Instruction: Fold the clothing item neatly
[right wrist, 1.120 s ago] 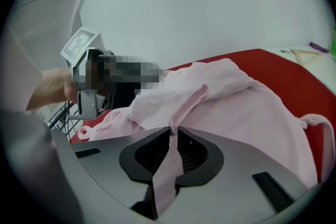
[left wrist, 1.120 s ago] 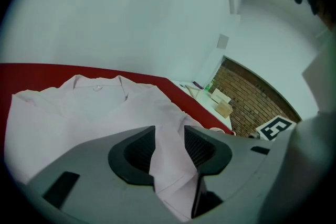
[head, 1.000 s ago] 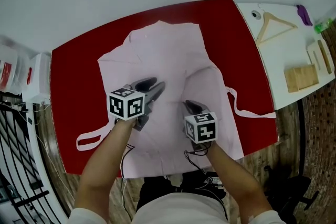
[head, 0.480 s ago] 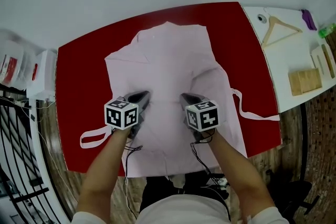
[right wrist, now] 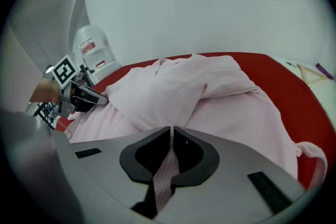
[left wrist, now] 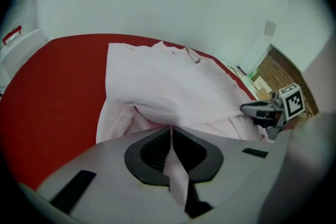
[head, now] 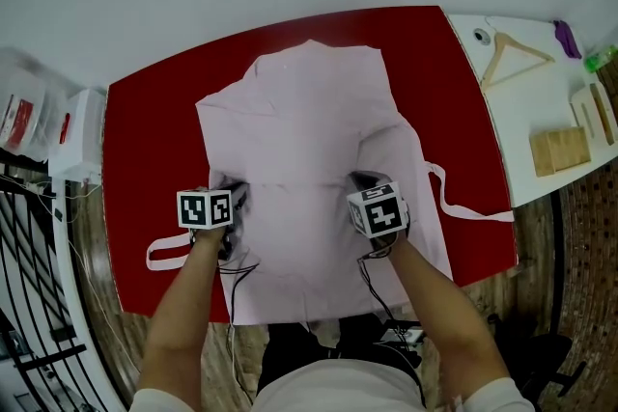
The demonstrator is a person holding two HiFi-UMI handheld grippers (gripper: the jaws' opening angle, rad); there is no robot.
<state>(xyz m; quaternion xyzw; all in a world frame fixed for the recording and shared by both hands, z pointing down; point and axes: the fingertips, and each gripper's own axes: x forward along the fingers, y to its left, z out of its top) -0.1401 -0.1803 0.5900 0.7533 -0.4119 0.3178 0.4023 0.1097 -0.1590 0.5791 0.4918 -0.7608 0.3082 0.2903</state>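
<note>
Table (head: 145, 140): garment (head: 309, 111) in right hand-held gripper (head: 367, 180); left (head: 232, 196) just closed on it.

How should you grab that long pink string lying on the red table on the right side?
Probably pinch the strap partway along its straight stretch, coming straight down from above with the jaws across it. There it lies flat and alone on the red table, clear of the pink garment, so nothing else should get caught.

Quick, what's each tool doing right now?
Left tool: jaws just closed, pinching the garment.
Right tool: closed, pinching the garment.
</note>
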